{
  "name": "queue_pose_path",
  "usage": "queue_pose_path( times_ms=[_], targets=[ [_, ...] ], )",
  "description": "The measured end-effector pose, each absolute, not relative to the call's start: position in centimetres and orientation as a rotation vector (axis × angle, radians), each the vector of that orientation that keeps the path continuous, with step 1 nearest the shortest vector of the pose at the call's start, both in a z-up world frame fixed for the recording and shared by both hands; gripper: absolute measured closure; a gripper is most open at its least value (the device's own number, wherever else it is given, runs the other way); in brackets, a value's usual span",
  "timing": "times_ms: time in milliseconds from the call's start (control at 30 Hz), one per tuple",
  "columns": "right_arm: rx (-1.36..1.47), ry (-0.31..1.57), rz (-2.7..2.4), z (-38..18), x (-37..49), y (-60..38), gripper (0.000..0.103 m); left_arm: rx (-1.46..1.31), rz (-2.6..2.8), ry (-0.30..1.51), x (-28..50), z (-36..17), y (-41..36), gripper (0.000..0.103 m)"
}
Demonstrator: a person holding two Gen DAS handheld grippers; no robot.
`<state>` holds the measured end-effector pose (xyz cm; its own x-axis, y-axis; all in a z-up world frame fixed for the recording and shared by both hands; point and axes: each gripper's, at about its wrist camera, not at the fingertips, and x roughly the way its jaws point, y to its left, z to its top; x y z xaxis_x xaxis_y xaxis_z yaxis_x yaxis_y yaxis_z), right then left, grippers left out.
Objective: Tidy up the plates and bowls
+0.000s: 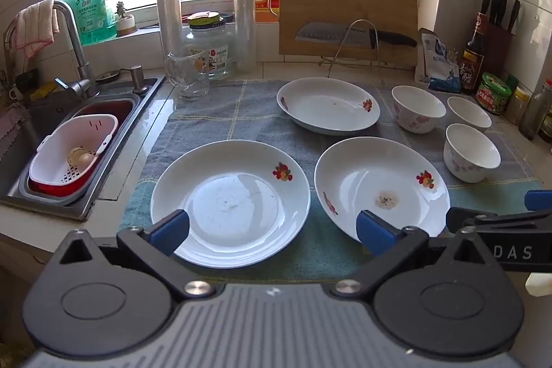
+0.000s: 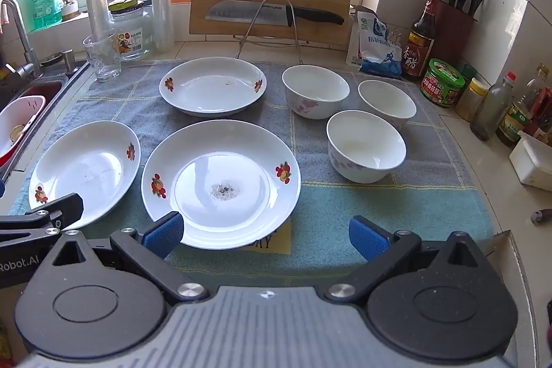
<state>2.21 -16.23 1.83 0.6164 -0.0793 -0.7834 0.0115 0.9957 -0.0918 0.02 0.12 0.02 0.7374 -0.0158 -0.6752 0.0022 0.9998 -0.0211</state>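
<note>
Three white plates with fruit prints lie on a grey-green cloth (image 1: 220, 119): a near left plate (image 1: 230, 202), a near right plate (image 1: 381, 188) with crumbs at its centre, and a far plate (image 1: 327, 106). Three white bowls with pink flowers stand to the right: (image 1: 418, 108), (image 1: 469, 113), (image 1: 472, 152). My left gripper (image 1: 272, 230) hovers open over the near edge of the left plate, with nothing held. My right gripper (image 2: 265, 235) is open above the near edge of the crumbed plate (image 2: 220, 185), and it holds nothing. The bowls (image 2: 365, 150) stand to its right.
A sink (image 1: 41, 140) with a white and red colander is on the left. A glass (image 1: 188, 78), a jar and rolls stand behind the cloth. A cutting board (image 1: 348, 9) with a knife leans on a wire rack. Bottles and jars (image 2: 441, 85) crowd the right wall.
</note>
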Motion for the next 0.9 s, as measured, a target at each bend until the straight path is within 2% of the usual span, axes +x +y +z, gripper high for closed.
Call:
queue_pose_path(
  times_ms=[900],
  targets=[
    [-0.074, 0.89, -0.039, 2.0, 1.7, -16.4, 0.0, -0.002, 0.017, 0.745, -0.4, 0.0, -0.1, 0.001]
  ],
)
